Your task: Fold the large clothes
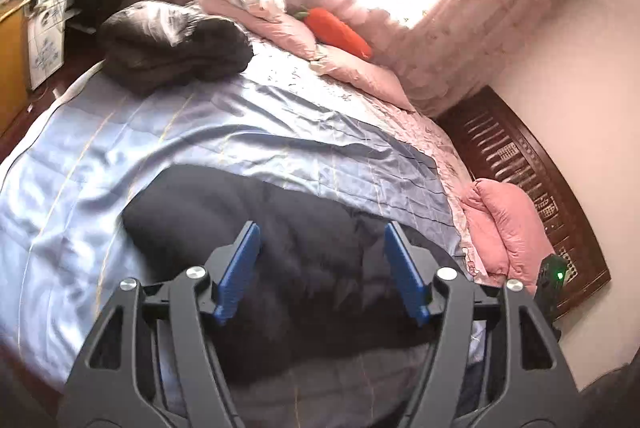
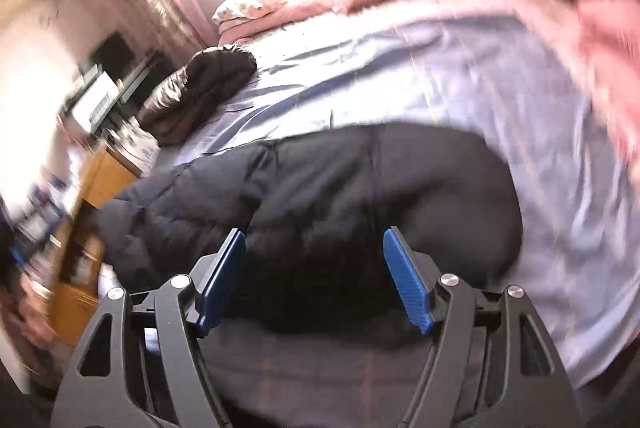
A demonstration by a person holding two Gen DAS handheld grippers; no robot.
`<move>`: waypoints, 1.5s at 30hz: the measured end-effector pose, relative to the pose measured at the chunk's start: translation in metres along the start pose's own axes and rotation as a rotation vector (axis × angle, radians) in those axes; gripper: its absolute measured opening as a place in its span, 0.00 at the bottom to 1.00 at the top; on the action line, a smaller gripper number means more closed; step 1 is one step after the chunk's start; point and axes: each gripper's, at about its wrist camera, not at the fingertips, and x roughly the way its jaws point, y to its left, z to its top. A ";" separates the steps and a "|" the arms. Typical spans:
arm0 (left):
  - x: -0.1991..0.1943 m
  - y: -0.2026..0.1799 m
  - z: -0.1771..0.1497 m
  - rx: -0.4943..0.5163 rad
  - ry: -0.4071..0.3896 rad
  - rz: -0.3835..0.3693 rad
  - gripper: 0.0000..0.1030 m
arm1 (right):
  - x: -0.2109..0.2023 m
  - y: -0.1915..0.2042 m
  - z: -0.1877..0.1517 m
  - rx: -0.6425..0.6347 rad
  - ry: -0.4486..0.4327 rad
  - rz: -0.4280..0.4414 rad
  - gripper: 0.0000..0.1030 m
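A dark navy quilted puffer jacket (image 1: 304, 260) lies bunched along the near edge of a bed (image 1: 80, 187) spread with a pale blue satin cover, as a person holds two hand-held grippers above it. The left gripper (image 1: 320, 268) hangs over the middle of the jacket with its jaws wide and nothing between the blue pads (image 1: 240, 268). The right gripper (image 2: 316, 276) hovers likewise over the garment, jaws wide and empty; its view is smeared by motion blur, so whether the tips touch the cloth cannot be told.

A second dark padded garment (image 1: 172, 43) sits heaped at the bed's far left corner, well apart from the jacket. Pink bedding (image 1: 360, 67) and an orange carrot-shaped plush toy (image 1: 336, 27) line the far edge under a bright window.

The jacket looks soft, puffy and light for its bulk, with a shell likely to slide on the satin. The filling would probably spring back from a loose pinch, so a firm hold on a seam, hem or sleeve edge seems wiser than a bite into the thick middle. In the right wrist view, the quilted part trailing toward the bed's left edge offers such an edge.
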 end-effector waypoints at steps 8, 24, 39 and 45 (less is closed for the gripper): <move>0.102 0.078 -0.060 -0.239 0.364 0.222 0.26 | 0.061 -0.063 -0.020 0.024 0.188 -0.222 0.68; 0.149 0.087 -0.104 -0.223 0.548 0.283 0.31 | 0.146 -0.080 -0.062 -0.008 0.363 -0.389 0.71; 0.181 0.028 -0.005 -0.041 0.442 0.301 0.44 | 0.114 -0.019 0.027 -0.115 0.212 -0.260 0.74; 0.223 0.068 -0.008 -0.083 0.476 0.329 0.31 | 0.209 -0.049 0.017 -0.113 0.328 -0.310 0.99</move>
